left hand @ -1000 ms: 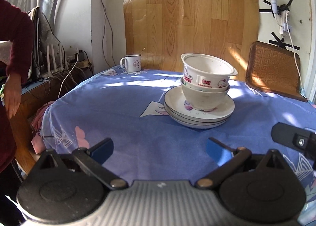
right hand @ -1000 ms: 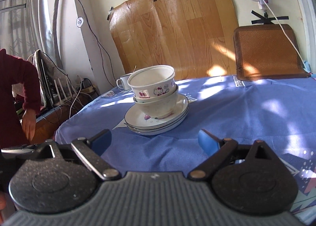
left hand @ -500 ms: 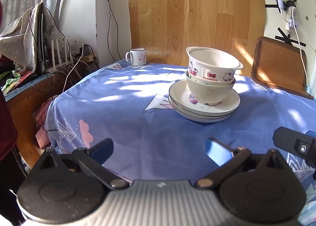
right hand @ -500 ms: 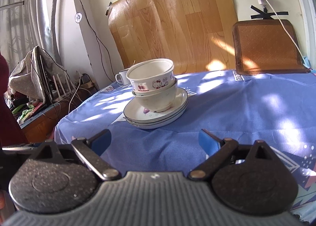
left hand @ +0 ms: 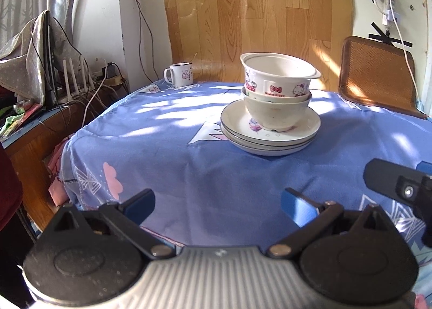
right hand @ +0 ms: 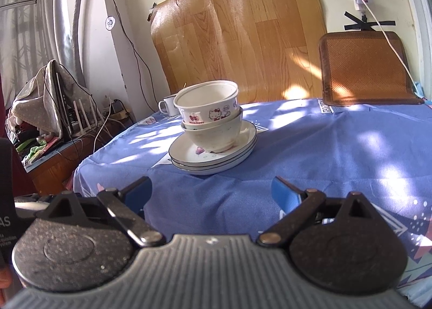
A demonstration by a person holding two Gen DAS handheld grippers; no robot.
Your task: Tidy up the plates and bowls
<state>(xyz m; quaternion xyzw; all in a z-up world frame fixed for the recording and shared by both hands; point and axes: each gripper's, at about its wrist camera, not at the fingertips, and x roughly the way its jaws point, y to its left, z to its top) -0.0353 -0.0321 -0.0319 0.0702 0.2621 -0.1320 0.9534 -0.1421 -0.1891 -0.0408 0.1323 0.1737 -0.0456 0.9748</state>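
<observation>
A stack of white plates [left hand: 270,130] with dark rims sits on the blue tablecloth [left hand: 189,168]. Two bowls stand on it: a plain cream bowl [left hand: 275,113] below and a cartoon-cat bowl [left hand: 278,76] tilted on top. The stack also shows in the right wrist view: plates [right hand: 213,157], cream bowl [right hand: 216,134], cartoon bowl [right hand: 208,102]. My left gripper [left hand: 217,205] is open and empty, short of the stack over the table's near edge. My right gripper [right hand: 212,192] is open and empty, also short of the stack.
A white mug [left hand: 179,74] stands at the table's far left edge. A wood-pattern board [left hand: 256,20] and a woven mat [left hand: 378,74] lean on the wall behind. A cluttered side desk with cables [left hand: 40,98] is at the left. The right gripper's body [left hand: 399,187] intrudes at the right.
Both grippers have drawn a little closer to the stack and shifted view slightly. The person in red at the left has moved out of sight. The dishes have not moved.
</observation>
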